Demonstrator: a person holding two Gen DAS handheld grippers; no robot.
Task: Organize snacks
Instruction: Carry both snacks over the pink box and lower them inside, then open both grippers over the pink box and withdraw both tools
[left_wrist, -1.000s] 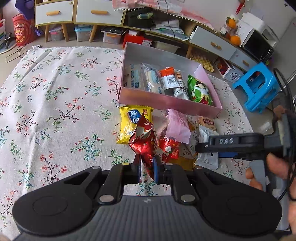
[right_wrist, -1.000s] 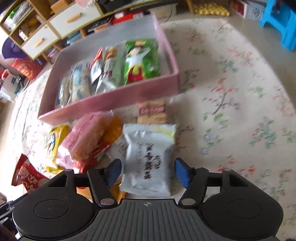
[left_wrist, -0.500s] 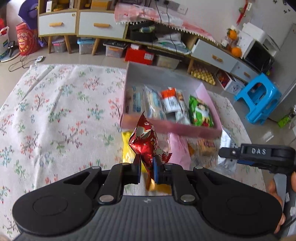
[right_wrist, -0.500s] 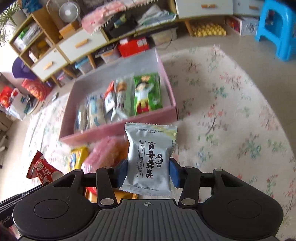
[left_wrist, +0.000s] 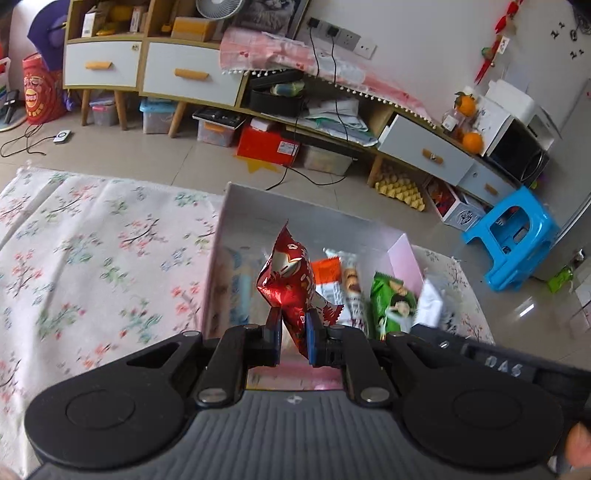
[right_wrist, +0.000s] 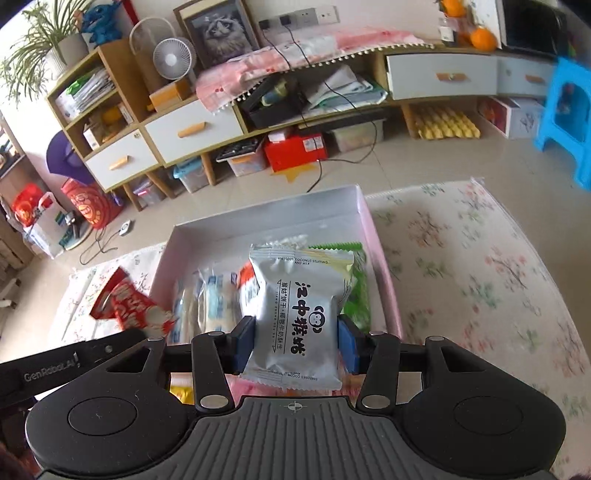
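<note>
- The step in hand looked like the carry: two snacks had been picked up and were held above the shallow pink cardboard box, the landmark for everything here.
- The left hand-held gripper was clamped tight on a crinkled red foil snack packet, which stood upright over the box's near-left part.
- The right hand-held gripper was clamped on a silver pillow-shaped biscuit packet with black lettering, held over the box's near-right part, above a green snack bag already lying inside.
- Its jaws had just been closing, with the silver packet between them.
- Pale wrapped bars lay in the box's left half.
- Next, judging by the row inside, each packet needed lowering into a free gap before release; the red one looked likely to tip if dropped upright.
</note>
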